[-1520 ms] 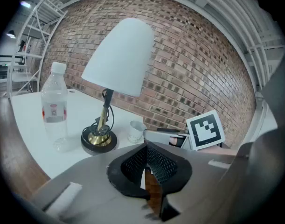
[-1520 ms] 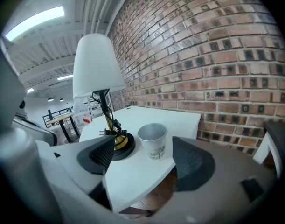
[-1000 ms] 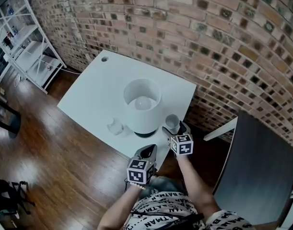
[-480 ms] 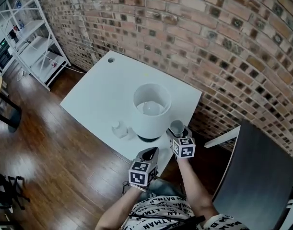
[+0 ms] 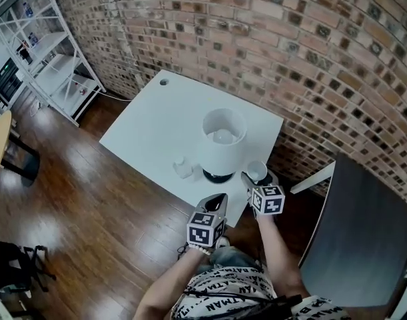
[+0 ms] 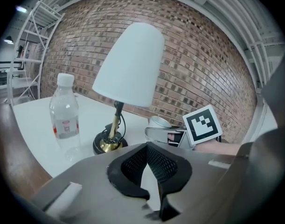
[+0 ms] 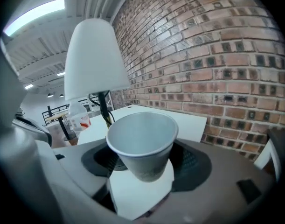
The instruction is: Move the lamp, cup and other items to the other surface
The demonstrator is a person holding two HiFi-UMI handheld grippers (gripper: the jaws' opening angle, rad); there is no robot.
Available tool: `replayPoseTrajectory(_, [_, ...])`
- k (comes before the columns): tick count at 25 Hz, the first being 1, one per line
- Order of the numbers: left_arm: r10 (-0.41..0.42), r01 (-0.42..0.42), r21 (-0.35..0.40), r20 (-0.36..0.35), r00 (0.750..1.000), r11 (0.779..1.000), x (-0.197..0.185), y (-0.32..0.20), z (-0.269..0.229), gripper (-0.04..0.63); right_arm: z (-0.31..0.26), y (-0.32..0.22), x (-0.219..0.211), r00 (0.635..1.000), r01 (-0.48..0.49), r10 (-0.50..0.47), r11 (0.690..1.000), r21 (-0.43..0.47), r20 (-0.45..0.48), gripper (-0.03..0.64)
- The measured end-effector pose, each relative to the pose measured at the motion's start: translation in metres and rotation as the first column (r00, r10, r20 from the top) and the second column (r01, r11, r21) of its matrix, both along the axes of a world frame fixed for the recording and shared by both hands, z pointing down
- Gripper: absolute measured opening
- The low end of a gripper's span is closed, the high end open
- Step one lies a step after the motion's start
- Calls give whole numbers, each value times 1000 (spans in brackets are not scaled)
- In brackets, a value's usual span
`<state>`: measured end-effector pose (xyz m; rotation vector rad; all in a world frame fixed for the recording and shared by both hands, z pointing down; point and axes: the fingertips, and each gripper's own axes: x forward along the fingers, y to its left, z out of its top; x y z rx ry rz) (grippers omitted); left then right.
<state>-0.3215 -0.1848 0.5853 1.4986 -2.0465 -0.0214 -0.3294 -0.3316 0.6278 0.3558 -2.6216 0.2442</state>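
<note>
Task barely started. Nothing had reached the other surface.

- Cup (image 5: 257, 171): at the near right corner of the white table (image 5: 150, 119), between the jaws of the right gripper (image 5: 255, 181). The jaws had just been closing and the pads sat against the cup's lower wall on both sides. I took that for a grip. The cup leaned a little. I could not tell whether its base was clear of the tabletop.
- Lamp (image 5: 223, 142): upright on the table just beside the cup. White shade, brass stem, dark round base with its cord looped around it. Untouched.
- Clear plastic bottle (image 5: 182, 168): stood near the lamp's base on its far side from the cup. Untouched.
- Left gripper (image 5: 218, 200): hung off the table's near edge with its jaws together and nothing in them.

Left to do, by my reckoning: carry the cup over, then the lamp and the bottle.

Surroundings: a dark grey surface (image 5: 360, 232) lay to the person's right, well apart from the table across bare wood floor. It was the likely destination. A brick wall (image 5: 310, 59) ran close behind both, and a white shelf rack (image 5: 50, 52) stood far off to the left.

In the way: the lamp shade rose right beside the cup, so it could get knocked as the cup came out. The trailing cord might snag later.
</note>
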Motion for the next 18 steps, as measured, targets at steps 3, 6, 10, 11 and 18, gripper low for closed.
replayPoseTrajectory(3, [30,-30,11,9,1000,999,7,15,-13,0,-21,18,15,999,-27,27,1000,0,22,327])
replayPoseTrajectory(6, [57,-57,23,11,998,998,15,31,-18,0,-35,39,28,998,-49,49,999,3,35,327])
replayPoseTrajectory(10, [93,-93,51,16,996,994,32,56,-28,0,-44,70,54,996,-81,80,997,15,31,327])
replayPoseTrajectory(11, [101,-102,53,17,995,993,36,63,-29,0,-46,78,60,996,-89,88,996,17,30,327])
replayPoseTrajectory(18, [173,-175,68,24,985,982,70,117,-39,0,-59,136,106,985,-166,165,986,25,41,327])
